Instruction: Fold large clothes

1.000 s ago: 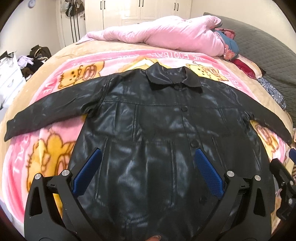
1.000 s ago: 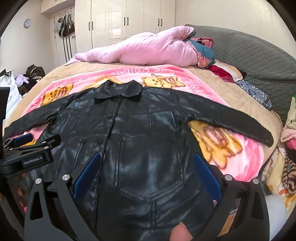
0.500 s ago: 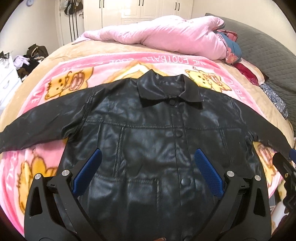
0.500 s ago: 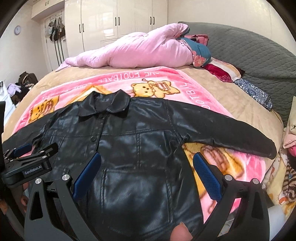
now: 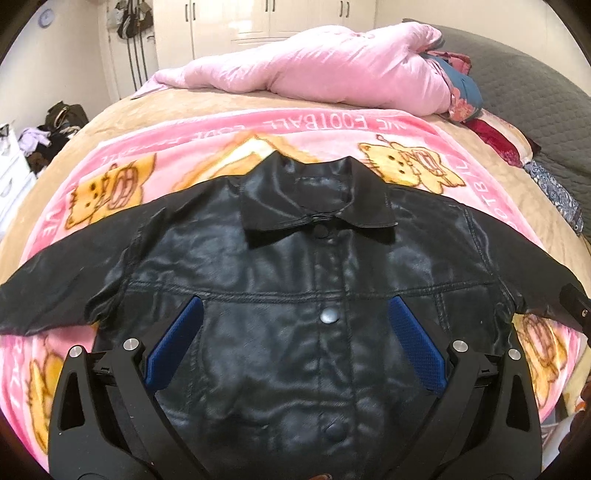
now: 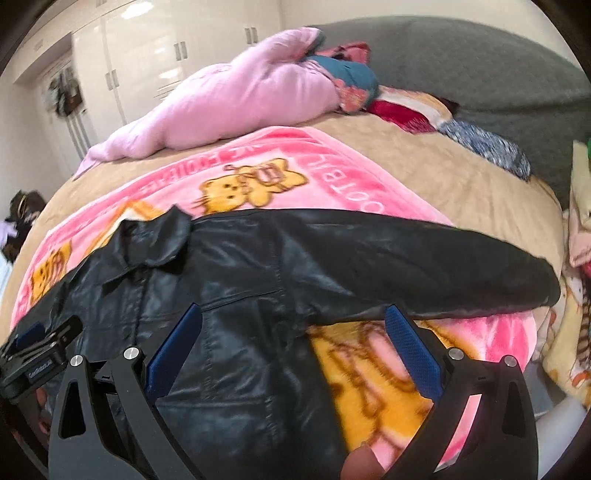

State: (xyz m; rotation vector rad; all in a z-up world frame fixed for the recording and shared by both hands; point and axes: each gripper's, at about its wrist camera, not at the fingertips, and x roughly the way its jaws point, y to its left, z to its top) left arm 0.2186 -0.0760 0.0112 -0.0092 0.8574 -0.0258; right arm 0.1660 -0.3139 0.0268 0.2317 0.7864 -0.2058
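A black leather jacket (image 5: 280, 280) lies flat and face up on a pink cartoon blanket (image 5: 207, 147), collar away from me, both sleeves spread out sideways. My left gripper (image 5: 293, 343) is open and empty, hovering over the jacket's chest near the button line. My right gripper (image 6: 293, 347) is open and empty over the jacket's right side (image 6: 236, 295), by the armpit under the right sleeve (image 6: 424, 266). The left gripper's body shows at the left edge of the right wrist view (image 6: 37, 354).
A pink quilt (image 5: 325, 70) is bunched at the far end of the bed, with pillows and folded clothes (image 5: 491, 133) at the right. A grey headboard (image 6: 480, 74) lies beyond. White wardrobes (image 5: 266, 18) stand at the back. Clutter (image 5: 55, 125) sits on the floor at left.
Both grippers have moved forward over the jacket toward the collar. The right gripper has also swung right, toward the right sleeve. Both stay open.
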